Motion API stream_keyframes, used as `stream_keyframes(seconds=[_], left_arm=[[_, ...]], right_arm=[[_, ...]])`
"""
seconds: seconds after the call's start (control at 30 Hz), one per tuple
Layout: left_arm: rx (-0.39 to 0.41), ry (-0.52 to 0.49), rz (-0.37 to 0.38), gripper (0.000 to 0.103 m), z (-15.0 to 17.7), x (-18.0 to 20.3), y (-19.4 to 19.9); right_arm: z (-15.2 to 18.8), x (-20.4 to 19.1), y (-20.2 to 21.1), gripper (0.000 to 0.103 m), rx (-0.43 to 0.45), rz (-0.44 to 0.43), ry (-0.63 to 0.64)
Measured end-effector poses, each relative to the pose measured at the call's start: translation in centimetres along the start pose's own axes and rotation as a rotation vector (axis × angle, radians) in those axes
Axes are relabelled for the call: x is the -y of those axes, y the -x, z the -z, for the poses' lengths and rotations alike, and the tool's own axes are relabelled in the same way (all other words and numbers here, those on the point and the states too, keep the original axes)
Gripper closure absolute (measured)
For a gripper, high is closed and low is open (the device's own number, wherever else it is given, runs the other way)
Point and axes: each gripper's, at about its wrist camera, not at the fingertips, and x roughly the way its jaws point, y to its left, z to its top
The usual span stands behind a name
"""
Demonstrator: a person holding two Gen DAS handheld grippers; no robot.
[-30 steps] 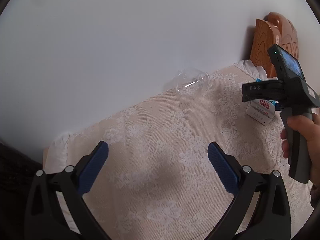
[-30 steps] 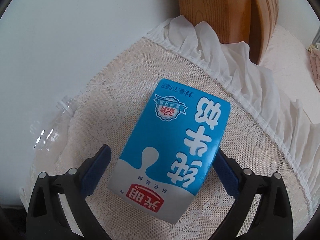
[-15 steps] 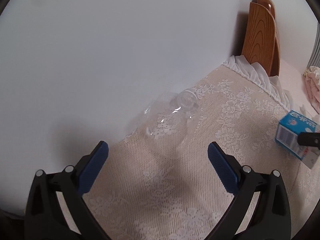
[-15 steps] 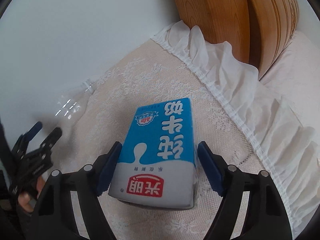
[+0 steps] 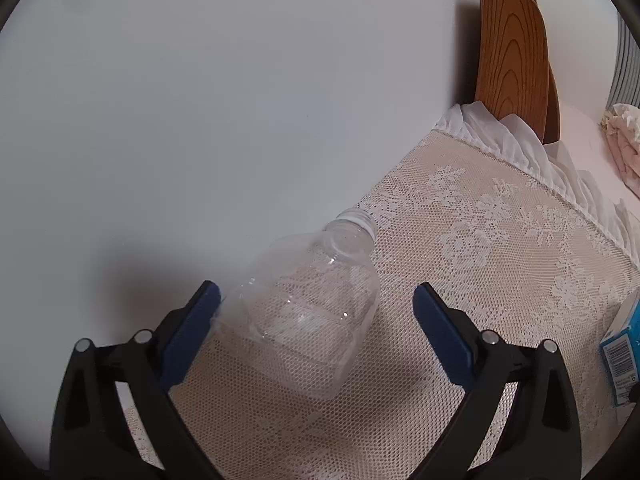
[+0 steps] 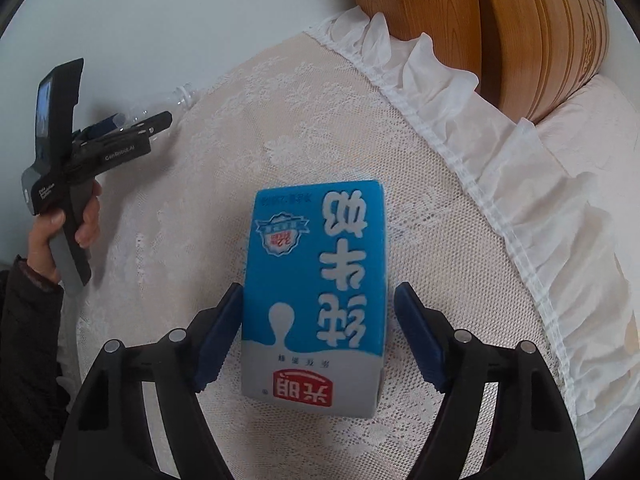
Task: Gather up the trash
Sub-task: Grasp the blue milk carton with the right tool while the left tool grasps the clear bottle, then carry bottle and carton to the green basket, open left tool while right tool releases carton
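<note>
A clear empty plastic bottle [image 5: 308,304] lies on its side on the lace cloth by the white wall, its neck pointing away. My left gripper [image 5: 316,312] is open with the bottle between its blue pads; the left pad touches it. A blue and white milk carton [image 6: 316,292] lies flat on the cloth. My right gripper [image 6: 318,332] is open around the carton's near end, the left pad against it, the right pad a little apart. The carton's edge shows in the left wrist view [image 5: 624,356]. The left gripper also shows in the right wrist view [image 6: 132,128].
A lace tablecloth [image 6: 400,128] with a white ruffled edge [image 6: 432,80] covers the surface. A wooden headboard [image 6: 500,20] stands behind it. A white wall [image 5: 240,100] runs along the left. Pink fabric [image 5: 624,140] lies at far right.
My left gripper has moved forward so the bottle sits between its pads. My right gripper has straightened on the carton and its jaws have narrowed around it.
</note>
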Motion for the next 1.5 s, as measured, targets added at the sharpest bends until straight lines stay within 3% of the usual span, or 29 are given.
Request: stream_keyframes(seconds=[0.07, 0.1, 0.27, 0.43, 0.47, 0.57, 0.7, 0.97, 1.07, 1.33, 1.5], left_arm=[[-0.008, -0.013, -0.004, 0.029, -0.1, 0.2, -0.2], [-0.015, -0.018, -0.005, 0.031, -0.1, 0.3, -0.4], [-0.005, -0.010, -0.013, 0.036, 0.1, 0.3, -0.3], [0.009, 0.040, 0.009, 0.037, 0.7, -0.1, 1.2], [0.014, 0.046, 0.010, 0.037, 1.0, -0.1, 1.8], [0.029, 0.058, 0.011, 0.038, 2.1, 0.3, 3.9], [0.042, 0.095, 0.011, 0.039, 4.1, 1.1, 7.3], [0.038, 0.198, 0.023, 0.040, 9.6, 4.1, 15.2], [0.022, 0.229, 0.017, 0.040, 11.6, 5.9, 18.1], [0.019, 0.224, 0.026, 0.040, 14.3, 13.4, 25.9], [0.052, 0.185, 0.117, 0.040, 14.3, 20.0, 29.8]], right_arm=[[0.1, 0.2, -0.1, 0.018, -0.001, 0.012, -0.008], [0.3, 0.2, -0.1, 0.014, -0.001, 0.017, -0.010], [-0.4, -0.3, -0.4, 0.009, 0.001, 0.028, -0.031], [-1.3, -1.7, -2.1, 0.009, -0.024, 0.117, 0.018], [-1.0, -1.8, -2.1, 0.011, -0.027, 0.132, 0.029], [-0.5, -2.2, -1.9, 0.035, -0.026, 0.167, 0.059], [0.3, -1.0, -1.0, 0.036, -0.040, 0.085, 0.018], [4.9, 3.6, 3.0, 0.036, -0.051, -0.253, -0.153], [7.2, 4.9, 4.6, 0.036, -0.058, -0.332, -0.169], [13.1, 8.8, 9.3, 0.036, -0.041, -0.368, -0.145], [17.3, 12.5, 13.2, 0.036, 0.021, -0.319, -0.180]])
